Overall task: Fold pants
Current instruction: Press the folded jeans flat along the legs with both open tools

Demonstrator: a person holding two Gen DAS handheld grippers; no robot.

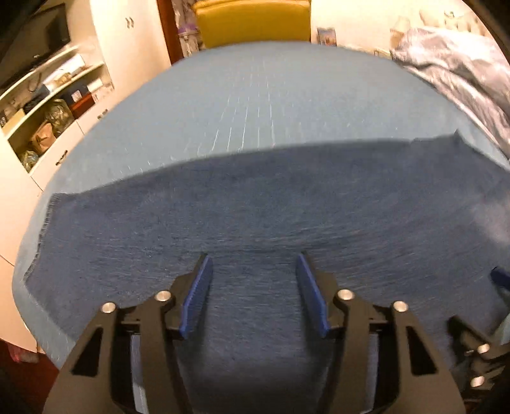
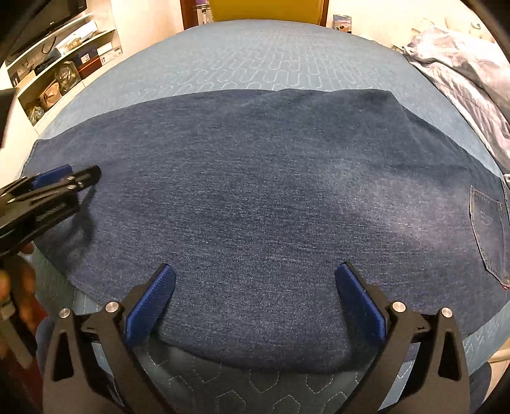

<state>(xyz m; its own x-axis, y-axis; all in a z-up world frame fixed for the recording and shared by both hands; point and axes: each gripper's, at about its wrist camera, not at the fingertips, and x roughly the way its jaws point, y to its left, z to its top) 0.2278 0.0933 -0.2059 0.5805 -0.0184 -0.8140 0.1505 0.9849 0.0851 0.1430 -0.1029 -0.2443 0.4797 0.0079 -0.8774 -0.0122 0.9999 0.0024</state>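
Dark blue denim pants (image 2: 271, 197) lie flat across the light blue quilted bed cover (image 2: 255, 60), with a back pocket (image 2: 487, 229) at the right. They also fill the left wrist view (image 1: 255, 216). My left gripper (image 1: 253, 264) is open and empty just above the denim; it shows at the left of the right wrist view (image 2: 71, 176). My right gripper (image 2: 255, 277) is open and empty over the pants' near edge. Part of it shows at the right edge of the left wrist view (image 1: 484, 344).
A pile of pale grey-blue clothes (image 2: 462, 73) lies at the back right of the bed. White shelves with boxes and bags (image 2: 60, 73) stand at the left. A yellow chair back (image 1: 253, 22) stands behind the bed.
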